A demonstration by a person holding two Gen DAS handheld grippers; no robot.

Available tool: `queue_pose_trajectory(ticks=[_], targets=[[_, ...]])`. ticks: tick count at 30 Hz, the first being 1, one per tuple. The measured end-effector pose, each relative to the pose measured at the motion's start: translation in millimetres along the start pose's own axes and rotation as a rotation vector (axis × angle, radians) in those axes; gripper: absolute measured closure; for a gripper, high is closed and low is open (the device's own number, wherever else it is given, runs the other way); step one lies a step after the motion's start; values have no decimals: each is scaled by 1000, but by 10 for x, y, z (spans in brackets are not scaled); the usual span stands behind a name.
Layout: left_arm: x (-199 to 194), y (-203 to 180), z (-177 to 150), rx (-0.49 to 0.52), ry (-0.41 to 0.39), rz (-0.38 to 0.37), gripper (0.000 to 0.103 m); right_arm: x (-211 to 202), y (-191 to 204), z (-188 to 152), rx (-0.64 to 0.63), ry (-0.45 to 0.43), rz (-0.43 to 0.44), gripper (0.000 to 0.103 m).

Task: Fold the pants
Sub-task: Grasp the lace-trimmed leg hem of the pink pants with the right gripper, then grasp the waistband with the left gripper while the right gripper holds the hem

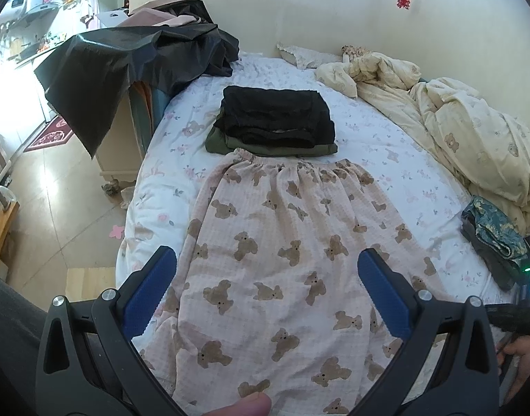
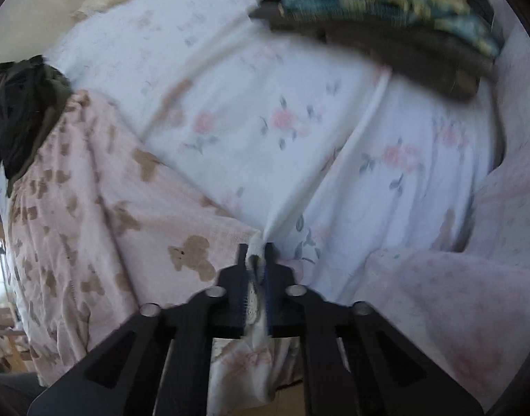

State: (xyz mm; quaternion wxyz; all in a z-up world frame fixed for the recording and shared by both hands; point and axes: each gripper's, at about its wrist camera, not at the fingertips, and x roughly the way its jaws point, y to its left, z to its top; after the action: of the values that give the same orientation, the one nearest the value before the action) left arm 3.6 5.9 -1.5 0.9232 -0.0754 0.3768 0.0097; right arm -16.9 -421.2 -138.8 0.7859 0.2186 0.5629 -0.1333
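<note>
Pink pants with a brown bear print (image 1: 282, 249) lie spread flat on the bed, waistband toward the far side. My left gripper (image 1: 265, 287) is open and hovers above their lower part, its blue pads (image 1: 147, 291) apart on either side. In the right wrist view the pants (image 2: 102, 215) lie to the left. My right gripper (image 2: 256, 253) is shut on a pinch of cloth at the pants' right edge, where the white floral sheet (image 2: 299, 131) is also pulled up into a ridge.
A stack of folded black and olive clothes (image 1: 275, 121) sits just beyond the waistband. A crumpled cream duvet (image 1: 455, 128) fills the right side. A teal patterned garment (image 1: 490, 235) lies at right. A black jacket (image 1: 126, 59) drapes over furniture at left.
</note>
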Motion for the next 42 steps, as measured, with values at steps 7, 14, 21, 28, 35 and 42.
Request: queue_pose_trajectory(ticks=[7, 14, 21, 28, 35, 42], targets=[[123, 0, -3, -3, 48, 28, 0, -320, -127, -24, 75, -112, -6, 102], [199, -50, 262, 8, 78, 36, 0, -516, -1, -39, 19, -203, 65, 102], [751, -534, 961, 94, 152, 66, 0, -816, 136, -51, -46, -299, 218, 102], [1961, -1401, 1449, 48, 369, 6, 1, -853, 227, -35, -58, -289, 376, 102], [3090, -2245, 1532, 30, 495, -7, 21, -809, 329, 54, -61, -271, 429, 102], [3797, -2554, 1263, 87, 581, 82, 41, -715, 370, 132, -54, -230, 446, 102]])
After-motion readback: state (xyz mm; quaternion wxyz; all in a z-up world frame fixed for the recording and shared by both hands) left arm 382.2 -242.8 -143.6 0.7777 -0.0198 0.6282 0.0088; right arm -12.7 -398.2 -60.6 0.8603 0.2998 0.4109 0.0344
